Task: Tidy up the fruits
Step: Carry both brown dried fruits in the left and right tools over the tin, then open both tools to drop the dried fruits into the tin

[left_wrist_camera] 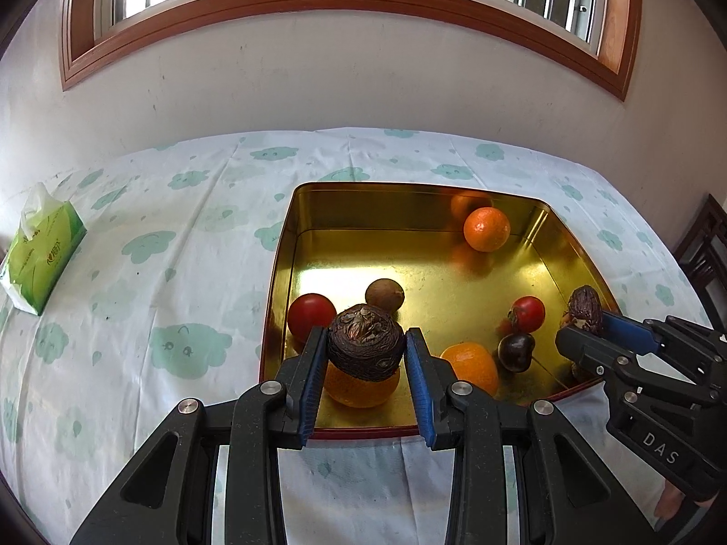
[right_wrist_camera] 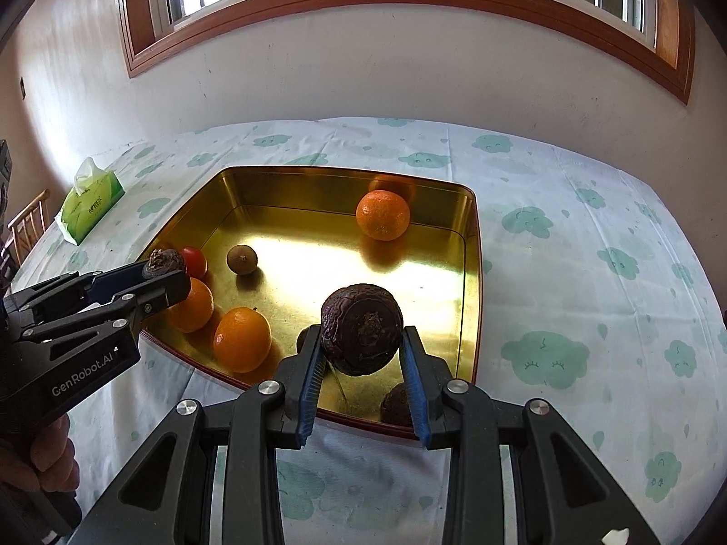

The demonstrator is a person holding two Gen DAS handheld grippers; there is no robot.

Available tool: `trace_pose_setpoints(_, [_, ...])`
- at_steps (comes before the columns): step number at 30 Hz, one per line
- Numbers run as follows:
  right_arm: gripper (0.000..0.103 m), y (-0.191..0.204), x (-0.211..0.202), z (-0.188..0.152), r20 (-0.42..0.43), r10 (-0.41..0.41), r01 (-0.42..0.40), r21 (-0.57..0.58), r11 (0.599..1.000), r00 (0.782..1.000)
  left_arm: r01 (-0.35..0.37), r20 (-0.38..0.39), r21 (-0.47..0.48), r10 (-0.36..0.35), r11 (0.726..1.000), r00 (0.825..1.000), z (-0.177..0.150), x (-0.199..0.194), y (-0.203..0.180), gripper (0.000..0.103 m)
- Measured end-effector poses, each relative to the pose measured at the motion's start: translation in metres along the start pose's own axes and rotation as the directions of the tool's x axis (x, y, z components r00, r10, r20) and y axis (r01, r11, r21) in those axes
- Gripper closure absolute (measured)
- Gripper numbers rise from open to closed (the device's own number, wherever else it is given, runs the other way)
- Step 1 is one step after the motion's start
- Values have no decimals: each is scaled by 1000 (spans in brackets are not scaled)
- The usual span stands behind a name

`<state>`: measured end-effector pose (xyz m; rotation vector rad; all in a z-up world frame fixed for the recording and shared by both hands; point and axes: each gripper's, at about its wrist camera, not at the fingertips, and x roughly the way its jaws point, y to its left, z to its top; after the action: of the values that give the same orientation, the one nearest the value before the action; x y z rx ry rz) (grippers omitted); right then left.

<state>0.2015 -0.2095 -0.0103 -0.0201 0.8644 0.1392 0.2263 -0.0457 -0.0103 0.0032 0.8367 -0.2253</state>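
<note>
A gold metal tray (left_wrist_camera: 291, 245) (right_wrist_camera: 470, 245) sits on the table and holds oranges (left_wrist_camera: 486, 229) (right_wrist_camera: 382, 214), red tomatoes (left_wrist_camera: 311, 314), a small brown fruit (left_wrist_camera: 384, 294) (right_wrist_camera: 241, 259) and a dark fruit (left_wrist_camera: 516, 351). My left gripper (left_wrist_camera: 366, 349) (right_wrist_camera: 169, 278) is shut on a dark wrinkled fruit (left_wrist_camera: 366, 346) above the tray's near left corner, over an orange (left_wrist_camera: 359, 388). My right gripper (right_wrist_camera: 361, 340) (left_wrist_camera: 586, 329) is shut on another dark wrinkled fruit (right_wrist_camera: 361, 328) (left_wrist_camera: 586, 308) above the tray's near right corner.
A green tissue pack (left_wrist_camera: 41, 252) (right_wrist_camera: 91, 202) lies at the table's far left. The table has a white cloth with green cloud prints (left_wrist_camera: 181, 227). A wall with a wood-framed window stands behind. A dark chair (left_wrist_camera: 706, 245) is at the right.
</note>
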Motion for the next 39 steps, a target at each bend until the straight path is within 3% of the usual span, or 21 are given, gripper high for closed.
trace_pose_setpoints(28, [70,1,13,3,-21,3,-3,5,1000,1000,-26,-8,9,26,1000,1000,1,8,2,67])
trace_pose_setpoints(34, [65,1,10,2,-12,4,-4,10,1000,1000,-31,-17,0,31,1000,999,4,11,3,66])
trace_pose_setpoints(37, [62,1,8,2,-6,4,-4,10,1000,1000,-34,-15,-8,34,999,999,6,10,3,58])
trace_pose_setpoints(39, [61,1,7,2,-4,5,-5,11,1000,1000,-33,-3,-11,33,999,999,7,6,4,46])
